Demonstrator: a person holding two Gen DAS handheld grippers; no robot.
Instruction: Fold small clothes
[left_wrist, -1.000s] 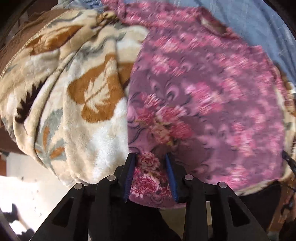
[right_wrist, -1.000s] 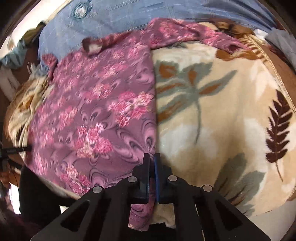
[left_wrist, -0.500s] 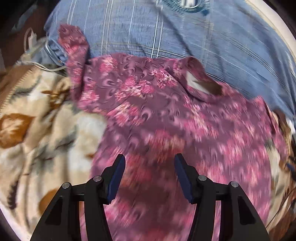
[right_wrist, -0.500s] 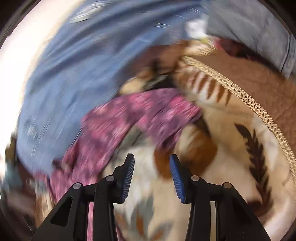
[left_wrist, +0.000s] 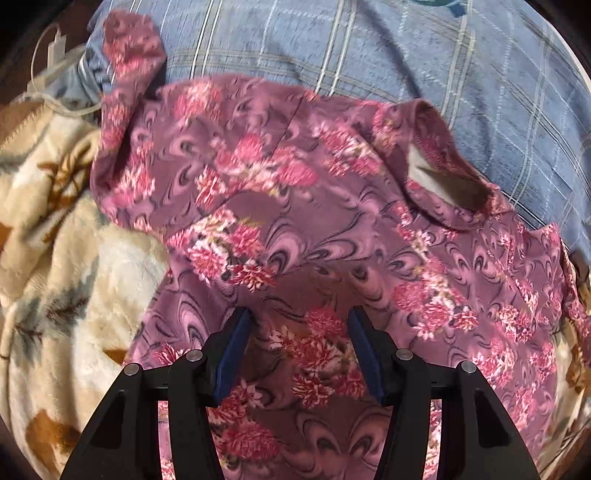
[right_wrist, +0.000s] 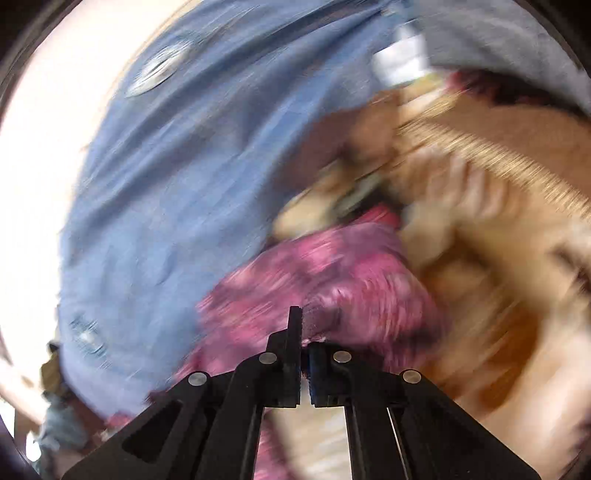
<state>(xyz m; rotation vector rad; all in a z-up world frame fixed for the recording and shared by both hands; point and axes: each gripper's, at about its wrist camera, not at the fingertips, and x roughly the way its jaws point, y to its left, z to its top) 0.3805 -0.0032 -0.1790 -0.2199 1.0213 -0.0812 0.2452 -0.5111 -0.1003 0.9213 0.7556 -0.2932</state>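
Note:
A small purple top with pink flowers (left_wrist: 332, 229) lies spread on the bed, its neck opening at the upper right and one sleeve at the upper left. My left gripper (left_wrist: 299, 328) is open and empty, its jaws standing wide over the middle of the top. In the blurred right wrist view, my right gripper (right_wrist: 303, 325) is shut on a sleeve of the purple top (right_wrist: 332, 273).
A cream plush blanket with brown and grey leaves (left_wrist: 55, 280) lies under the top. A blue checked pillow (left_wrist: 369, 48) sits behind it, also in the right wrist view (right_wrist: 177, 177). A white cable (left_wrist: 48, 70) lies at the far left.
My left gripper let go of the hem, opened and moved up over the top's middle. My right gripper opened, swung to the sleeve and shut on it.

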